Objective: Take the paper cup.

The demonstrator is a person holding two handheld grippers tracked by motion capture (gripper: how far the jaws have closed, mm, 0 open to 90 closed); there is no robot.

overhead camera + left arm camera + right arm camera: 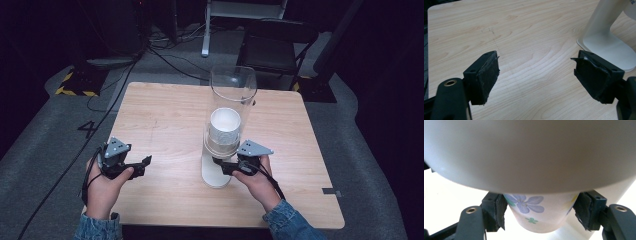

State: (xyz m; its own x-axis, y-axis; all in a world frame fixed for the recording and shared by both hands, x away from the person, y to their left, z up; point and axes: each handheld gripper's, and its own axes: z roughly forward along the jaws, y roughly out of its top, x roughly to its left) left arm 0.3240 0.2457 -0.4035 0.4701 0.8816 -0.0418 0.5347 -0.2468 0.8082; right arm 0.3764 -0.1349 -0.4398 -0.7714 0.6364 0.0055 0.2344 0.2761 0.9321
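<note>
A paper cup (537,213) with a blue-and-green flower print is seen gripped by the right gripper (540,213) at the mouth of a cup dispenser (231,92), centre of the high view; in the right gripper view the cup pokes out at lower centre under the dispenser's pale collar, w/ both black pads (499,211) pressed against its sides, left and right. The left gripper (536,77) is held apart at lower left of the high view, jaws spread wide, nothing between them, just bare table (524,37) beneath and the dispenser's white foot (609,47) at upper right of its own view. The clear tube is seen upright in the high view, a stack of white cups (224,127) nested inside it approx. mid-frame. Judged from the pictures: the cup is likely very light, thin-walled and easily crushed, so only a gentle squeeze is called for; too hard and the wall may be dented or folded in. Its surface looks smooth, poss. a bit slick, and the taper narrows toward the bottom, so a grip placed low could be slid off. The hold is best taken high on the exposed wall, close under the collar, on opposite sides, as appears to be done here. Nesting friction w/ the cup above may be expected; a straight pull along the tube axis is probably safest. The dispenser itself looks top-heavy and could be tipped by a sideways tug.
</note>
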